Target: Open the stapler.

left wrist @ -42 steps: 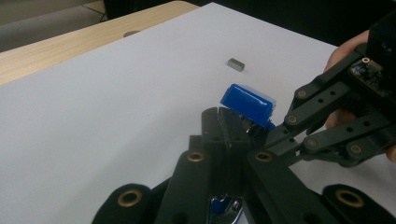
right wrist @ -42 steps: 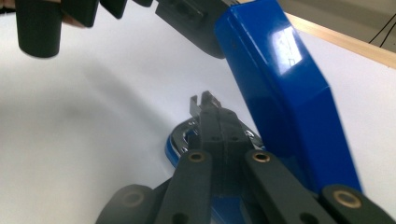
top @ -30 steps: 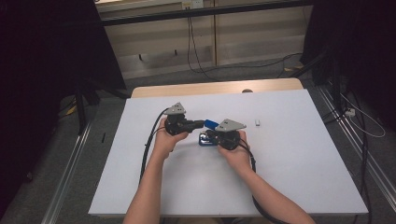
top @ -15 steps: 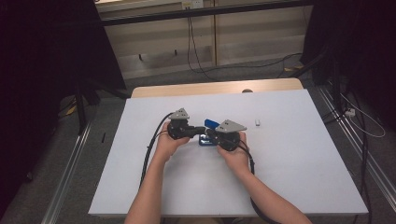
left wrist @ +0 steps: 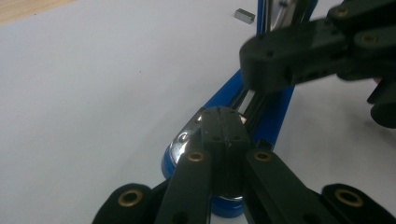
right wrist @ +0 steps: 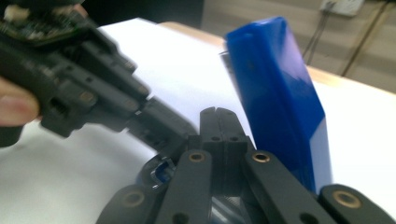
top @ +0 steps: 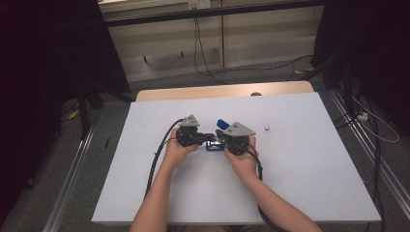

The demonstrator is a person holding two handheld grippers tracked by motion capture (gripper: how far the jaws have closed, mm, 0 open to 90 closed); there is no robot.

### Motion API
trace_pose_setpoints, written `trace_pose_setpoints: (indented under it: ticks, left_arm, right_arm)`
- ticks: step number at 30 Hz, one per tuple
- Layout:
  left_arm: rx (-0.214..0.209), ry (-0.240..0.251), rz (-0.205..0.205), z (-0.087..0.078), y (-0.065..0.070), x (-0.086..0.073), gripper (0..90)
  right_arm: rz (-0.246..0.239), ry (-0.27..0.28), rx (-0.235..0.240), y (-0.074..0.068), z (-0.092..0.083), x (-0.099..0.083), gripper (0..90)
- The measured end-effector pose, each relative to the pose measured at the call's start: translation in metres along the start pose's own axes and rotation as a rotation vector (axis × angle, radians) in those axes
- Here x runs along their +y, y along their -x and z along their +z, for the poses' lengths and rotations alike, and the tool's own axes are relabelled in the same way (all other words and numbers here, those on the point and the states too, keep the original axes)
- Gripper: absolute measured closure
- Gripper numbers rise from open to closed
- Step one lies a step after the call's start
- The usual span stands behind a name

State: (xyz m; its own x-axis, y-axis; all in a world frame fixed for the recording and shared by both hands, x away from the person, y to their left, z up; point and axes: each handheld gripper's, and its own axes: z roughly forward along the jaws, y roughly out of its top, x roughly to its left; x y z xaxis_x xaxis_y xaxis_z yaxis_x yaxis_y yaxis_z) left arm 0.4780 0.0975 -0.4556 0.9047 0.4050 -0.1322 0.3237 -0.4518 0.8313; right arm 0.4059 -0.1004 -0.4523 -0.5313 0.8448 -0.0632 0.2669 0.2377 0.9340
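A blue stapler (top: 212, 146) lies in the middle of the white table (top: 300, 183), its blue top arm (right wrist: 275, 84) swung up and open. My left gripper (top: 211, 137) comes in from the left and my right gripper (top: 219, 137) from the right, and their tips meet over the stapler. In the left gripper view the shut jaws (left wrist: 223, 123) hover over the stapler's shiny metal front plate (left wrist: 187, 137) and blue base (left wrist: 275, 116), with the right gripper (left wrist: 254, 63) just beyond. In the right gripper view my shut jaws (right wrist: 218, 119) sit beside the raised arm, the left gripper (right wrist: 170, 133) crossing in front.
A small pale grey block (top: 266, 127) lies on the table to the right of the stapler, also seen as a grey block (left wrist: 244, 15) in the left gripper view. A wooden strip (top: 222, 92) borders the table's far edge. Cables trail from both grippers.
My left gripper has sunk a little and edged toward the stapler. The right gripper has stayed where it was.
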Motion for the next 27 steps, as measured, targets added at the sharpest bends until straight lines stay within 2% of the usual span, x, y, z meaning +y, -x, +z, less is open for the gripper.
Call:
trace_pose_setpoints:
  ticks: [4, 9, 12, 15, 22, 24, 27]
  left_arm:
    - [0.001, 0.001, 0.007, 0.0, 0.001, 0.0, 90.0]
    - [0.003, 0.008, -0.002, 0.0, 0.001, -0.001, 90.0]
    - [0.005, 0.009, -0.001, 0.0, 0.002, -0.002, 90.0]
    - [0.005, 0.009, 0.0, 0.0, 0.002, -0.002, 90.0]
    - [0.006, 0.01, -0.006, 0.0, 0.002, -0.002, 90.0]
    - [0.008, 0.008, -0.004, 0.0, 0.002, -0.001, 90.0]
    - [0.003, 0.014, -0.01, 0.001, 0.002, -0.002, 90.0]
  right_arm:
    - [-0.02, -0.001, -0.026, 0.004, -0.004, 0.004, 90.0]
    - [-0.028, 0.01, -0.084, 0.009, -0.012, 0.012, 90.0]
    - [-0.037, -0.004, -0.081, 0.009, -0.014, 0.014, 90.0]
    - [-0.059, -0.011, -0.103, 0.01, -0.016, 0.014, 90.0]
    - [-0.068, -0.03, -0.118, 0.019, -0.022, 0.014, 90.0]
    - [-0.053, -0.031, -0.115, 0.022, -0.024, 0.013, 90.0]
    - [-0.055, -0.036, -0.138, 0.029, -0.028, 0.01, 90.0]
